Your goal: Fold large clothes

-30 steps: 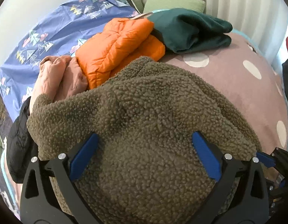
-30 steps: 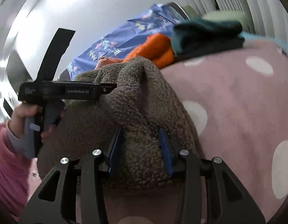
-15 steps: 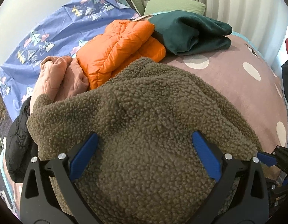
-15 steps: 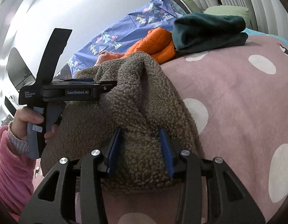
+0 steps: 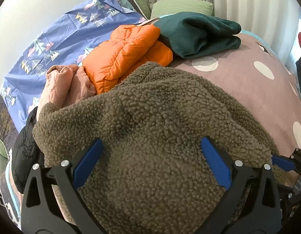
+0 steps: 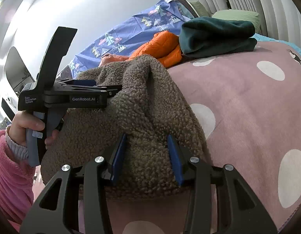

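Gripping olive fleece jacket (image 6: 150,107), both grippers

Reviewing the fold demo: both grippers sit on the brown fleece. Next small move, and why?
Probably carry the bunched edge forward and lay it flat on the bare spotted blanket. The right gripper pinches a thick wad of the brown fleece, the left gripper straddles more of it with its jaws wide, and the fleece sits humped, not flat.

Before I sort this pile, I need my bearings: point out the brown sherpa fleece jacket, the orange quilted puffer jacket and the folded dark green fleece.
brown sherpa fleece jacket (image 5: 154,117): left wrist view, upper middle.
orange quilted puffer jacket (image 5: 123,54): left wrist view, quilted top.
folded dark green fleece (image 6: 214,33): right wrist view, upper fold.
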{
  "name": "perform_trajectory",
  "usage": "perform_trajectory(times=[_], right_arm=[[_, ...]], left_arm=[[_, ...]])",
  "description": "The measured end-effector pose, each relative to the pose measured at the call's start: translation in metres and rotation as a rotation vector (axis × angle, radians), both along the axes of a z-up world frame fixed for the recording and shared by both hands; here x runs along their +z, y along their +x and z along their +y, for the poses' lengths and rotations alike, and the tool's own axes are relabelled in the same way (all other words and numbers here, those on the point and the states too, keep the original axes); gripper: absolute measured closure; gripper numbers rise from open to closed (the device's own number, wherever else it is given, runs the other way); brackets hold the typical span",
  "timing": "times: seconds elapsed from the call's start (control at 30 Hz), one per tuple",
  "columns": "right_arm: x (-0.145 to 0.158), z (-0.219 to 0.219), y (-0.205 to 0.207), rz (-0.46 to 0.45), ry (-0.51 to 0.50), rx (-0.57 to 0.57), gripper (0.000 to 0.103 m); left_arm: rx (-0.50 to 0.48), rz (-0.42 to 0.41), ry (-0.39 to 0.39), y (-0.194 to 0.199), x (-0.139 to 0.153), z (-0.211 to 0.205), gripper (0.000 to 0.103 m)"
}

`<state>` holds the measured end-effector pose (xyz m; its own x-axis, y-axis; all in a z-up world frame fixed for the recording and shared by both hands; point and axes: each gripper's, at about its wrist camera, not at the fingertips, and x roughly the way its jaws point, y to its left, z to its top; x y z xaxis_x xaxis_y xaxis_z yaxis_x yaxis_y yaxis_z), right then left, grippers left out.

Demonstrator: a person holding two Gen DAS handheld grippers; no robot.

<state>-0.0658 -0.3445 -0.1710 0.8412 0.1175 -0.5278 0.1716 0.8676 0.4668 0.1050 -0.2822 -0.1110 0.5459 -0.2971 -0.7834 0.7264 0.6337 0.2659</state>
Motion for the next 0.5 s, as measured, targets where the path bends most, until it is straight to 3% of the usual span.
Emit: perform_trajectory(times=[0.2,0.5], right_arm=[[-0.002,-0.001,0.001,0.014,0.007,-0.001,0.053],[-0.002,-0.003,0.003,0.020,0.024,-0.006,0.052]], left_arm=[[0.000,0.022,-0.003,0.003,-0.002,-0.001,0.002],[-0.005,0.092,-0.027,0.018,-0.006,0.001,0.002]])
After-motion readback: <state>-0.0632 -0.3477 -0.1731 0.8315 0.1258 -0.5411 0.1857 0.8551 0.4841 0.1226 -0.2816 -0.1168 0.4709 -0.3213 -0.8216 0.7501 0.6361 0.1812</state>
